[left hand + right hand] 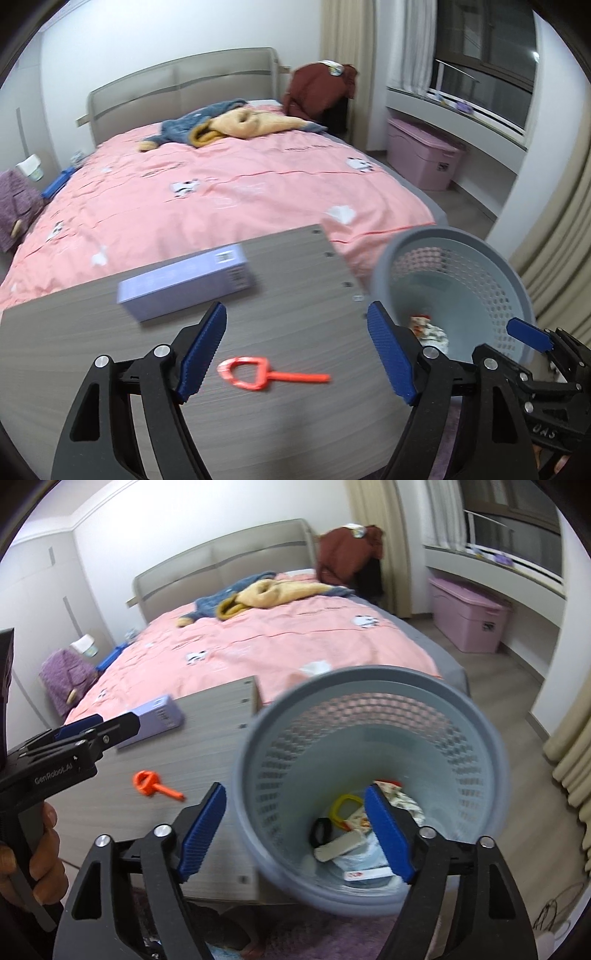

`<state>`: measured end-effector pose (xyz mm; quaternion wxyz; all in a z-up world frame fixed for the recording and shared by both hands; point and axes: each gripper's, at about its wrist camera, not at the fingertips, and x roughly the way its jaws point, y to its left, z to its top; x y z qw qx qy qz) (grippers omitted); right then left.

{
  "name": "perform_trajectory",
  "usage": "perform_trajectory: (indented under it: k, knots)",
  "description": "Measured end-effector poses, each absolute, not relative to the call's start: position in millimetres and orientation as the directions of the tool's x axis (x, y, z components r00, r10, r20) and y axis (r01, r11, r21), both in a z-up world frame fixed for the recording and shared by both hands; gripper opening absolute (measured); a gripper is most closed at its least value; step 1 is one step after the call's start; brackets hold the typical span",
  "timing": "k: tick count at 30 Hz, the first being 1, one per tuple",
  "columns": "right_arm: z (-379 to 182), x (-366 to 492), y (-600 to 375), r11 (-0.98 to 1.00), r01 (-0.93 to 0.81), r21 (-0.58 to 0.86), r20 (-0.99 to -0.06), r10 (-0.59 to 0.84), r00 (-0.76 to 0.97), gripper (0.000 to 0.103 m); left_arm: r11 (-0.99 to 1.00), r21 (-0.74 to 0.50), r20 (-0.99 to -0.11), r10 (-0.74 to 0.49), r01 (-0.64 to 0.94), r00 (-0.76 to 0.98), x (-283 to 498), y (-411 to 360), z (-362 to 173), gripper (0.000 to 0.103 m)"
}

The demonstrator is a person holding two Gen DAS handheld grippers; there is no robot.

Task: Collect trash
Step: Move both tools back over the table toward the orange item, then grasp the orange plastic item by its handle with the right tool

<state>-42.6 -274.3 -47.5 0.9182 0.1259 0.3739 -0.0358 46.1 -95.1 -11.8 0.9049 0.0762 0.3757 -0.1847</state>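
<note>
Both grippers stand wide open and empty over a grey wood-grain table at the foot of a bed with a pink quilt. The left gripper hovers above an orange plastic ring-and-strip scrap lying on the tabletop, with a lavender carton just beyond it. The right gripper is poised at the mouth of a grey perforated wastebasket beside the table's right edge, one blue pad inside the rim. Wrappers, a yellow ring and other litter lie at the basket's bottom. A pink storage bin sits under the window.
</note>
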Motion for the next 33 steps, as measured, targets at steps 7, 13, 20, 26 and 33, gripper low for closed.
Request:
perform_trajectory:
  k: [7, 13, 20, 26, 33]
  knots:
    - [-49, -20, -225, 0.979, 0.026, 0.201, -0.687, 0.122, 0.716, 0.084, 0.962, 0.005, -0.704, -0.190, 0.272, 0.684, 49, -32, -13, 0.076]
    - [-57, 2, -183, 0.983, -0.075, 0.168, -0.710, 0.173, 0.683, 0.084, 0.987, 0.001, -0.715, -0.112, 0.160, 0.690, 49, 26, -23, 0.077]
    - [-71, 28, -141, 0.978, -0.183, 0.100, -0.736, 0.196, 0.648, 0.080, 0.995, -0.023, -0.717, -0.086, 0.100, 0.692, 48, 61, -26, 0.077]
    - [-83, 47, -118, 0.967, -0.253, 0.031, -0.766, 0.186, 0.616, 0.066, 0.997, -0.025, -0.698, -0.072, 0.076, 0.713, 47, 72, -21, 0.077]
    - [-94, 59, -113, 0.958, -0.287, 0.020, -0.791, 0.191, 0.582, 0.058, 0.997, -0.029, -0.701, -0.073, 0.075, 0.709, 49, 74, -23, 0.077]
